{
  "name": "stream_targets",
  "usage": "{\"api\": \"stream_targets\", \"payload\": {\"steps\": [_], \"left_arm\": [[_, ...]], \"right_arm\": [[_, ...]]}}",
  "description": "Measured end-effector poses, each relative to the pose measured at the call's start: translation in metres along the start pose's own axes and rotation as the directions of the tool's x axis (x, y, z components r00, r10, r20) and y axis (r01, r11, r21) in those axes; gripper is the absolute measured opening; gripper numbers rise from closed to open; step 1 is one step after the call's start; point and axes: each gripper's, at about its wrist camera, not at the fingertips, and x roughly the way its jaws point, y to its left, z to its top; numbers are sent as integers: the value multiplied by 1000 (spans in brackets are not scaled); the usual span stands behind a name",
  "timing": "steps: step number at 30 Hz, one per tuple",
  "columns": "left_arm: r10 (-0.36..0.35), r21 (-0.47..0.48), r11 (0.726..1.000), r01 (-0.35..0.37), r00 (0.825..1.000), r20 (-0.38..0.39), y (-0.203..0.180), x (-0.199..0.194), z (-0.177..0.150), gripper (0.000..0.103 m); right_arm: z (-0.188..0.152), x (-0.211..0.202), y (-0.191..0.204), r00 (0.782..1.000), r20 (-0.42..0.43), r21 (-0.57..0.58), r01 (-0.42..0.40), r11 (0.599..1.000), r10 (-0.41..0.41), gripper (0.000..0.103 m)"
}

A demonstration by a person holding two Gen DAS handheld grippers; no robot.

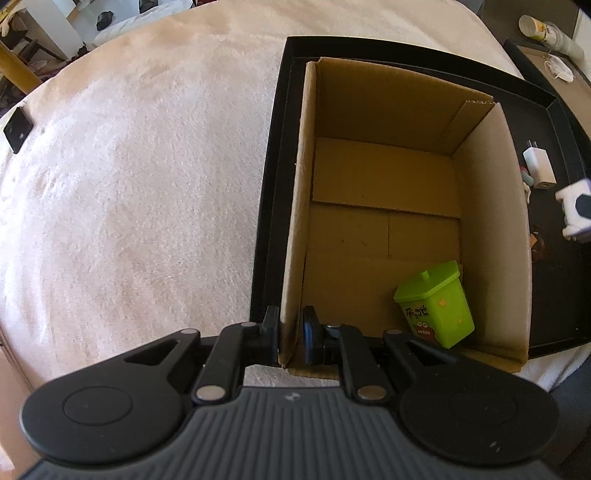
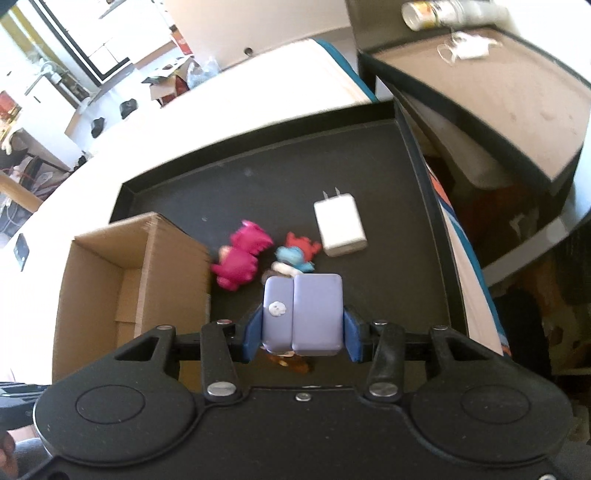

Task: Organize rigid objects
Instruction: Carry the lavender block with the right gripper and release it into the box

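Note:
An open cardboard box [image 1: 491, 229] stands in a black tray [image 1: 269, 206]. A green toy bin [image 1: 437, 306] sits inside at its near right. My left gripper [image 1: 290, 332] is shut on the box's near left wall. My right gripper [image 2: 301, 332] is shut on a lavender cube [image 2: 306, 314] and holds it above the tray [image 2: 184, 206], right of the box [image 2: 96, 266]. The cube also shows at the right edge of the left wrist view [image 1: 576, 210]. A white charger [image 2: 340, 225], a pink figure [image 2: 242, 258] and a blue-and-red figure [image 2: 295, 253] lie on the tray.
The tray rests on a pale fuzzy cloth [image 1: 129, 184]. A dark-framed box [image 2: 498, 92] with a white mask and a tipped can [image 2: 421, 14] stands to the right. A small brown thing [image 2: 291, 363] lies under the cube.

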Motion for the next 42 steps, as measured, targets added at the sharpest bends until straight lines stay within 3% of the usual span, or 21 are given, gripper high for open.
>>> {"api": "stream_targets", "payload": {"steps": [17, 31, 39, 42], "left_arm": [[-144, -51, 988, 145, 989, 5, 23, 2, -1, 12], [-202, -69, 977, 203, 979, 12, 37, 5, -2, 13], [-212, -81, 974, 212, 977, 16, 41, 4, -2, 13], [-213, -86, 973, 213, 977, 15, 42, 4, -2, 13]], "right_arm": [[18, -20, 85, 999, 53, -134, 6, 991, 1, 44], [14, -4, 149, 1000, 18, -227, -10, 974, 15, 44], [16, -4, 176, 996, 2, -238, -86, 968, 89, 45], [18, -6, 182, 992, 4, -237, -125, 964, 130, 50]]}}
